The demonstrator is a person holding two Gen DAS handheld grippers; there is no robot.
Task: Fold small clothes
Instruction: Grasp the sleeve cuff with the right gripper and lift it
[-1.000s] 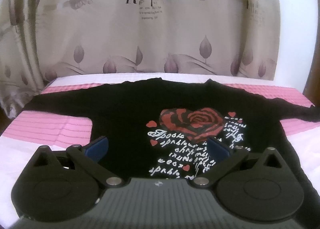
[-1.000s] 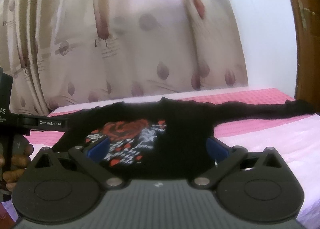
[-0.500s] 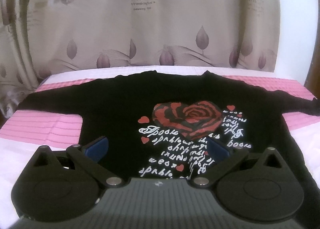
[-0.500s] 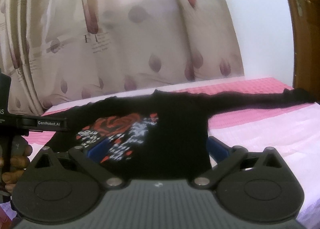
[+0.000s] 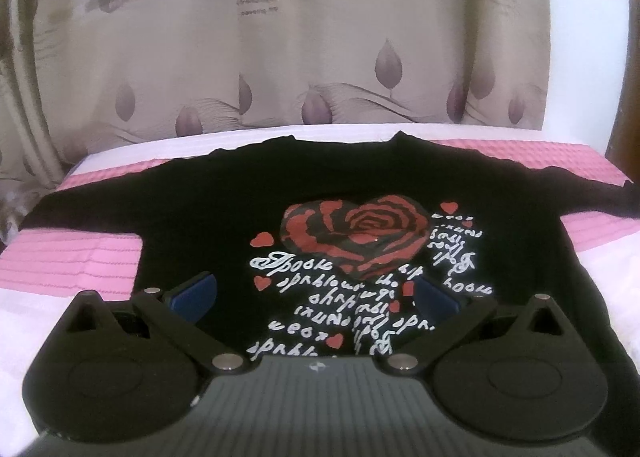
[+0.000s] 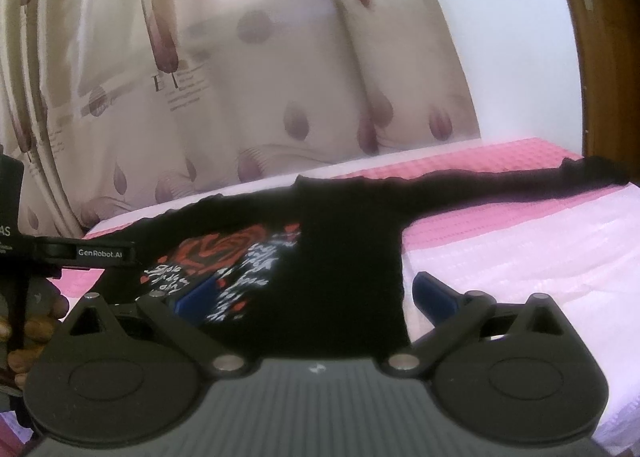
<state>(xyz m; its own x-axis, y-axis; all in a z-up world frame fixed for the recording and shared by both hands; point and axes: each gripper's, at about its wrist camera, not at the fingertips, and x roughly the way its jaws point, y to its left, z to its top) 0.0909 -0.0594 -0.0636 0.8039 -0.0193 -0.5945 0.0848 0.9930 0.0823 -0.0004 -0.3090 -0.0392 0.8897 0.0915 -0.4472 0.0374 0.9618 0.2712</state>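
Observation:
A small black long-sleeved shirt (image 5: 208,225) lies flat on the bed, sleeves spread to both sides, with a red rose heart print (image 5: 356,235) and white script facing up. My left gripper (image 5: 314,293) hovers open over the shirt's lower front, nothing between its blue fingers (image 5: 192,293). In the right wrist view the same shirt (image 6: 344,257) fills the middle, its right sleeve (image 6: 520,181) stretched far right. My right gripper (image 6: 316,297) is open above the shirt's lower right part, one blue finger over the print, the other (image 6: 434,295) over the bedding beside the hem.
The bed carries a pink and white cover (image 5: 72,257). A beige curtain (image 5: 320,57) with leaf prints hangs behind it. A white wall and a brown wooden door frame (image 6: 600,57) stand at the right. The left gripper's body (image 6: 60,253) and a hand (image 6: 36,321) show at the right view's left edge.
Both grippers have moved forward and lower over the shirt, which looks larger now. The right gripper has shifted toward the shirt's right side. Both stayed open.

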